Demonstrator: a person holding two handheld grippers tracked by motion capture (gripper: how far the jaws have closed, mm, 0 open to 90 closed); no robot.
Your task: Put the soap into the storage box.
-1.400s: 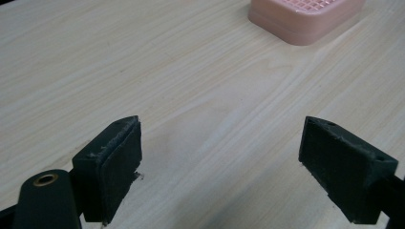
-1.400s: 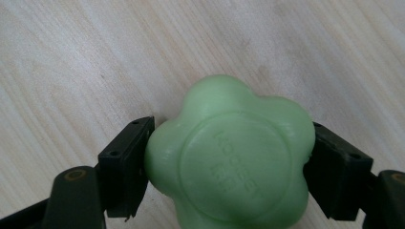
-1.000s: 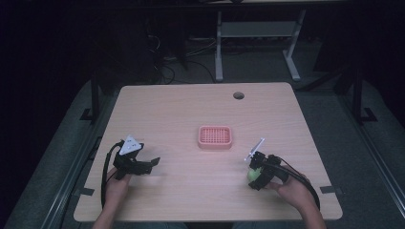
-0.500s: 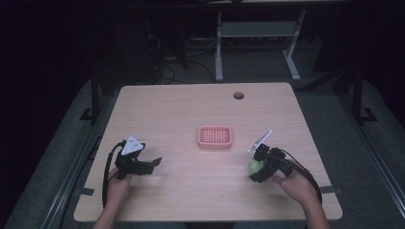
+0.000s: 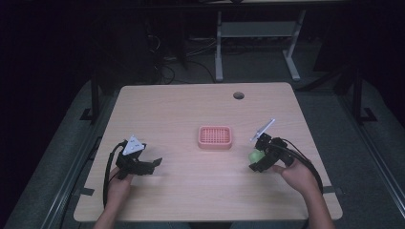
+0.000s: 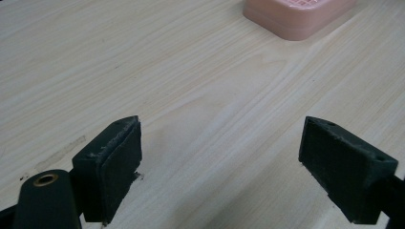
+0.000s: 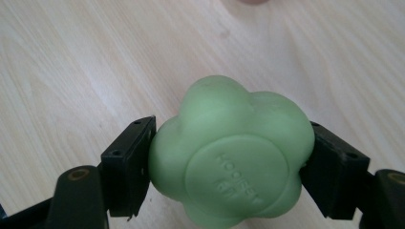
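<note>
A pink tray (image 5: 215, 137) with a gridded top sits near the middle of the light wooden tabletop (image 5: 191, 109), and everything else is placed against it. To the tray's right and a little nearer the person, the right gripper (image 5: 256, 159) is clamped on a green lobed soap-like block (image 5: 257, 155); in the right gripper view the block (image 7: 231, 152) is pressed between both black jaws, its round embossed face turned toward the camera, with the wood grain of the tabletop behind it. The person's right hand (image 5: 298, 174) holds that gripper from the near edge. To the tray's left, well apart from it and also nearer the person, the left gripper (image 5: 155, 163) rests low over the tabletop with its jaws spread wide and nothing between them; the left gripper view shows bare wood between the pads and a corner of the tray (image 6: 298, 16) ahead. The person's left hand (image 5: 118, 183) grasps it. A round hole (image 5: 238, 95) lies in the tabletop beyond the tray.
</note>
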